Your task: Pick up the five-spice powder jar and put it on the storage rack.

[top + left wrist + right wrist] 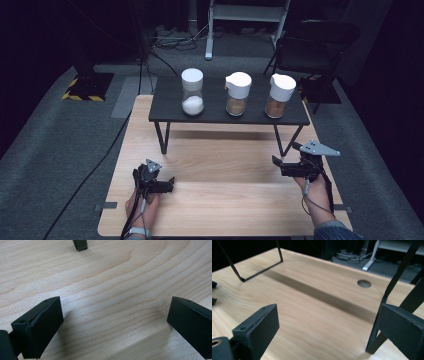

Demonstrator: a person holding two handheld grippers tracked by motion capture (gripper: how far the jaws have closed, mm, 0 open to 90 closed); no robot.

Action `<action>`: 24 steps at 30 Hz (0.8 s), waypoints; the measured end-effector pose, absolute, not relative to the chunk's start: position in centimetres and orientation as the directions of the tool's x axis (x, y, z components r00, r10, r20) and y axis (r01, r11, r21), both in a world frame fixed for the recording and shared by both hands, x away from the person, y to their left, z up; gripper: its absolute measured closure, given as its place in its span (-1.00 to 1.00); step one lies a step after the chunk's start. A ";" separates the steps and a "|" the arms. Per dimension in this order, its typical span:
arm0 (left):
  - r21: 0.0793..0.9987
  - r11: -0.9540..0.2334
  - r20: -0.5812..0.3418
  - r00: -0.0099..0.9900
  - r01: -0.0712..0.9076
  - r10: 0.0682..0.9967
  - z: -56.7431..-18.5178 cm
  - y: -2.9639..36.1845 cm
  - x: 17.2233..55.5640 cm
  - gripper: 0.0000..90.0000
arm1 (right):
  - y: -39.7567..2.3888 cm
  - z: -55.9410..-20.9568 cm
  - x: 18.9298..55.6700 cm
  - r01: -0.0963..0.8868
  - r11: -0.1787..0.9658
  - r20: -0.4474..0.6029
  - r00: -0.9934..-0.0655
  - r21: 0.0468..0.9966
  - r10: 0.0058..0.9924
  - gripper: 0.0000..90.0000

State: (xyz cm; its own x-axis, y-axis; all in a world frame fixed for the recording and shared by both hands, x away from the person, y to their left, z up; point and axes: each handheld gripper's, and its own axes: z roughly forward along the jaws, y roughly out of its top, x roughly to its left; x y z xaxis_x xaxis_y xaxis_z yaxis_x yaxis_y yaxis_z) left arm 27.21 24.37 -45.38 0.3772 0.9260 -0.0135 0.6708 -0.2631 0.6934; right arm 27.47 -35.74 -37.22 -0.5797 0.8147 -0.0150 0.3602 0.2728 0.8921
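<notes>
Three white-capped shakers stand in a row on the small black shelf (165, 114) raised over the far half of the counter (225, 200): one holding white grains (192, 92) at the left, a middle one with brown contents (237, 93), and a right one with reddish-brown contents (280, 95). They are upright, spaced apart, and untouched. The right shaker sits nearest the right gripper (285, 166), which hovers low beside the shelf's right leg (384, 305), below and in front of that shaker. Its fingers (259, 325) stand wide apart with nothing between them. The left gripper (167, 185) rests low over bare wood near the counter's front, well apart from the shelf; its fingers (41, 322) are likewise spread and empty, with the foot of the shelf's left leg (80, 245) ahead of them.

This reads as the opening step: both hands are poised, and no reach has been committed. The next move likely calls for lifting a gripper up above the shelf edge, clearing the leg, then approaching a shaker level at its narrow waist so the fingers close on glass rather than on the loose-looking cap.
</notes>
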 end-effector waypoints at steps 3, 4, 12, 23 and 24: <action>0.693 -0.264 -0.013 0.378 0.671 0.926 -45.4 24.4 27.2 -0.99 | -35.7 -38.0 27.5 0.380 0.274 -0.007 -0.574 0.883 0.819 -0.92; 0.694 -0.263 -0.014 0.377 0.671 0.926 -45.4 24.4 27.2 -0.99 | -35.6 -38.5 27.5 0.389 0.283 -0.010 -0.574 0.876 0.819 -0.92; 0.693 -0.263 -0.013 0.377 0.671 0.926 -45.4 24.4 27.2 -0.99 | -34.9 -40.4 27.9 0.434 0.322 -0.027 -0.563 0.841 0.826 -0.92; 0.693 -0.264 -0.013 0.377 0.671 0.926 -45.4 24.4 27.2 -0.99 | -34.3 -42.8 28.0 0.485 0.344 -0.027 -0.548 0.804 0.836 -0.94; 0.693 -0.263 -0.013 0.377 0.671 0.926 -45.4 24.4 27.2 -0.99 | -34.3 -42.8 28.0 0.485 0.344 -0.027 -0.548 0.804 0.836 -0.94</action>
